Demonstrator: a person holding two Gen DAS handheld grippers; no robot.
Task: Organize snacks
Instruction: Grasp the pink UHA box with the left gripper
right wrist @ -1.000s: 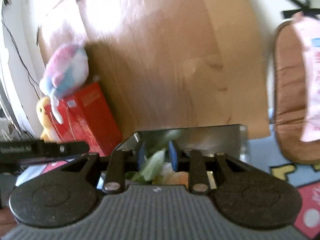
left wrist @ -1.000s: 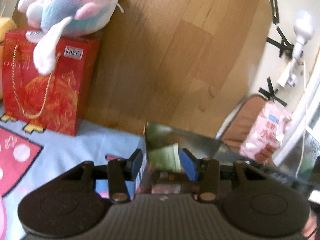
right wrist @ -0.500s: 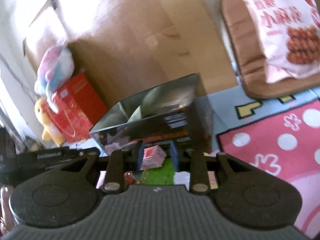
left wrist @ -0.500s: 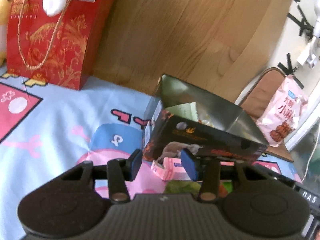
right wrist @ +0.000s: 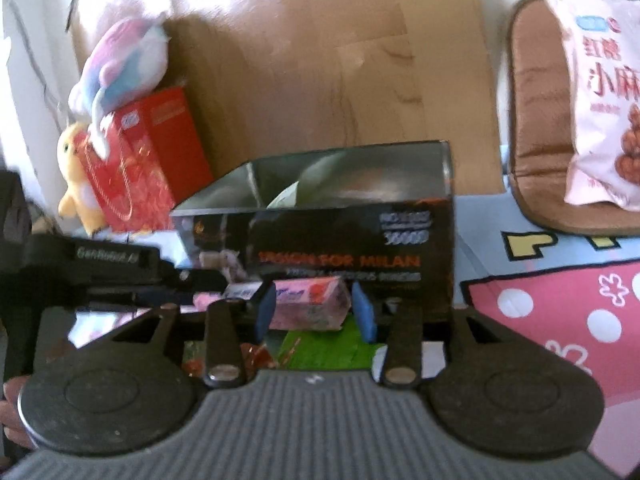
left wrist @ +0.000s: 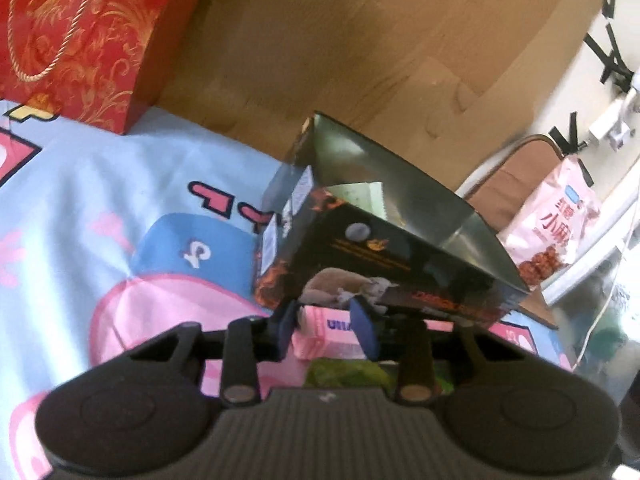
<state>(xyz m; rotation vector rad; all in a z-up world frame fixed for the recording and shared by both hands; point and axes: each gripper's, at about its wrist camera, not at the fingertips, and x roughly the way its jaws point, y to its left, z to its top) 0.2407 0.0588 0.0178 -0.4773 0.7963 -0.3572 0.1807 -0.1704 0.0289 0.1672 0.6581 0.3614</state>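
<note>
A black box (left wrist: 400,248) with a silver inside stands open-topped on the cartoon blanket (left wrist: 120,208), a pale green packet showing inside it. In front of it lie a pink snack packet (left wrist: 324,332) and a green packet (left wrist: 348,372). My left gripper (left wrist: 326,330) hovers low over the pink packet, jaws closing, the packet showing between the fingers but wider than their gap. In the right wrist view my right gripper (right wrist: 314,312) straddles a pink packet (right wrist: 308,304) in front of the box (right wrist: 340,240), jaws opening, with a sliver of gap at the right pad. The left gripper's arm (right wrist: 100,260) reaches in from the left.
A red gift bag (left wrist: 72,40) stands at the back left with plush toys (right wrist: 120,56) on and beside it. A wooden board (left wrist: 360,60) leans behind the box. A big pink snack bag (right wrist: 600,100) rests on a brown cushion (right wrist: 536,120) at the right.
Both grippers have sunk from above the box's open top to the packets lying in front of it. The left jaws have narrowed; the right jaws have widened.
</note>
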